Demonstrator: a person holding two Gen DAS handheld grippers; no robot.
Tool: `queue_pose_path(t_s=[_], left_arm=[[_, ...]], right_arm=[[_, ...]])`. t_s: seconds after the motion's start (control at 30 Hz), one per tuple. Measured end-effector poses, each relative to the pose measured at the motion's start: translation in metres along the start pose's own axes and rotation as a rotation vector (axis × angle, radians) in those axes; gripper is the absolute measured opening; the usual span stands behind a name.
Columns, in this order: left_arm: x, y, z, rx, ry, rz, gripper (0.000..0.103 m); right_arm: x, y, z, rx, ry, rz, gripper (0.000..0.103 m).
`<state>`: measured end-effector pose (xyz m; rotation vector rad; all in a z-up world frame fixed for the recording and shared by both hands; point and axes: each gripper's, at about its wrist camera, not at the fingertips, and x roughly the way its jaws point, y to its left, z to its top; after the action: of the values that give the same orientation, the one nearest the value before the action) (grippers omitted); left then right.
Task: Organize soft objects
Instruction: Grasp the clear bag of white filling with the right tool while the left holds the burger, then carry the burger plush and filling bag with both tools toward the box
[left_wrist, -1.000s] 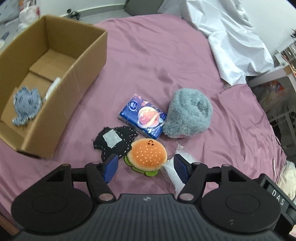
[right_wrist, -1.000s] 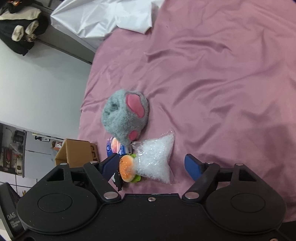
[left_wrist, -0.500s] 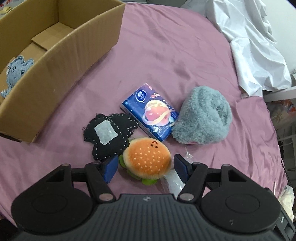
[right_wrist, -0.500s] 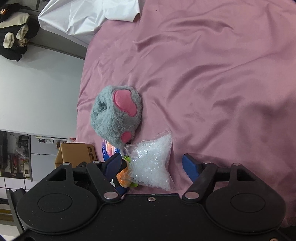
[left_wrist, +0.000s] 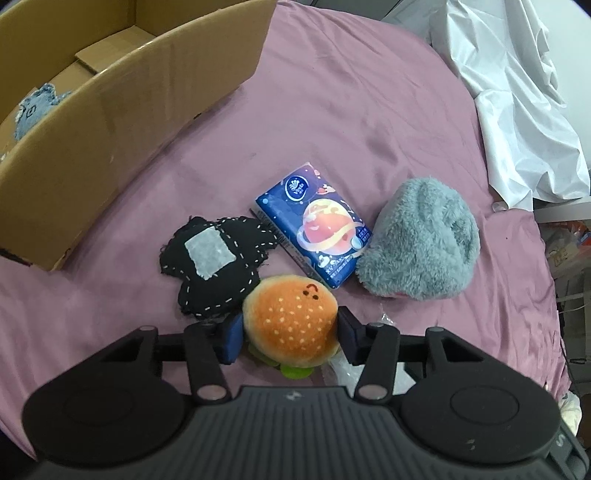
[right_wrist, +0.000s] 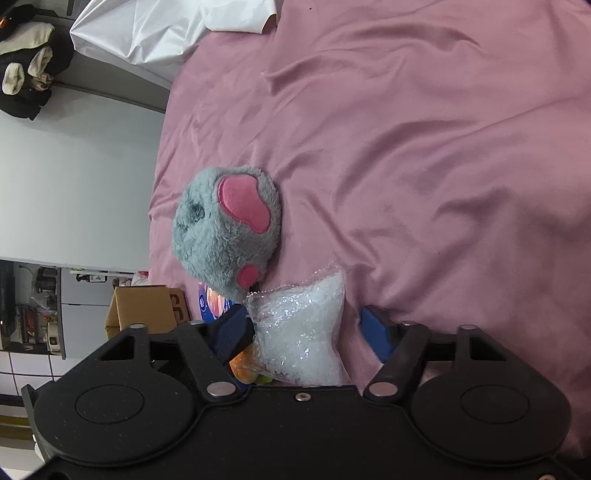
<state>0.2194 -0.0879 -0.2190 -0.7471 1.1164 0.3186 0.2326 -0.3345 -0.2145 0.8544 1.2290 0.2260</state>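
In the left wrist view an orange burger plush (left_wrist: 291, 325) lies on the pink bedspread (left_wrist: 351, 110). My left gripper (left_wrist: 290, 338) is closing on it, and both blue pads touch its sides. Just beyond it lie a black stitched cushion (left_wrist: 218, 258), a blue tissue pack (left_wrist: 314, 236) and a grey furry paw plush (left_wrist: 421, 251). The right wrist view shows a clear bag of white beads (right_wrist: 303, 332) between the closing jaws of my right gripper (right_wrist: 304, 330). One pad touches the bag; the other stands clear of it. The paw plush (right_wrist: 221, 236) lies just past the bag.
An open cardboard box (left_wrist: 110, 110) stands at the far left with a grey-blue soft item (left_wrist: 37, 103) inside. A crumpled white sheet (left_wrist: 517, 92) covers the bed's far right. The bed's edge and room clutter show at the left of the right wrist view.
Both grippers have come down closer to the bed. The left jaws have narrowed onto the burger plush, and the right jaws have narrowed around the bead bag.
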Motion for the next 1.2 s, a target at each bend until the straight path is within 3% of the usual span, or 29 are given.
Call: queue_pose_path(t_s=[0.13,0.27,0.67,1.2], left_arm=[[-0.007,0.004,-0.005,0.013,0.005,-0.007,0.049],[-0.018,0.012,-0.007,0.000,-0.002,-0.016,0.049],[-0.064,0.021,-0.007,0.052,-0.066,-0.028,0.049],[-0.111,0.024,-0.011,0.142,-0.115,-0.017,0.049]], right_arm=[[0.001,0.001,-0.002,0.000,0.022,0.023,0.039],[-0.004,0.006,-0.009,-0.021,0.019,0.027,0.030],[-0.034,0.022,-0.027,-0.077,-0.059,0.039,0.030],[-0.058,0.050,-0.053,-0.232,-0.151,-0.077,0.030]])
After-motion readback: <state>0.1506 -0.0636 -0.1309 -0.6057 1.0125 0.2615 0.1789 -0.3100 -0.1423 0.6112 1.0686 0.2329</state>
